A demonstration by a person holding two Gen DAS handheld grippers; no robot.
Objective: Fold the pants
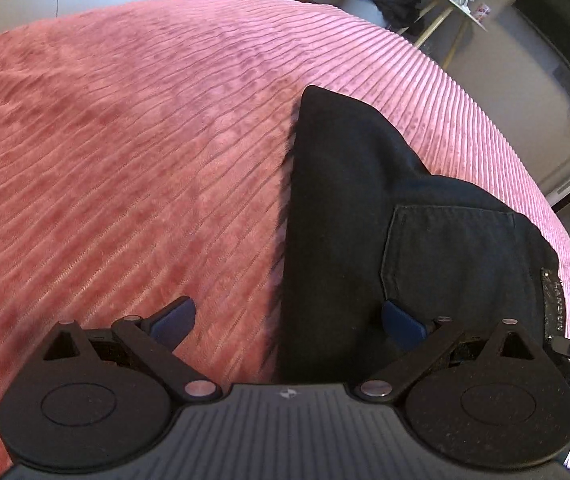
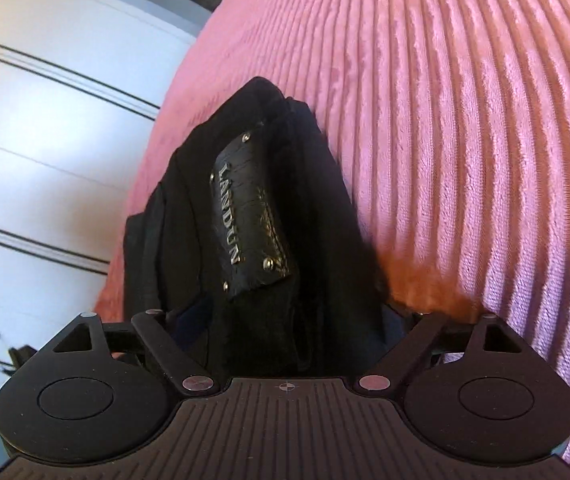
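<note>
Both grippers stand spread — the left gripper (image 1: 289, 320) straddling the edge of the black pants (image 1: 365, 216) at twelve o'clock on the pink bedspread (image 1: 125, 160), the right gripper (image 2: 289, 320) wide around the waistband — so a shallow pinch could drag the fold apart.

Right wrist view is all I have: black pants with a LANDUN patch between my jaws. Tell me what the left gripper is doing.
Observer: The left gripper is open, straddling the edge of the black pants: one finger over cloth, the other over the pink blanket.
Operator: Say which side of the pants faces up there.
Observer: A back pocket faces up.
Operator: Describe the far end.
Observer: It narrows to a corner lying on the blanket.
</note>
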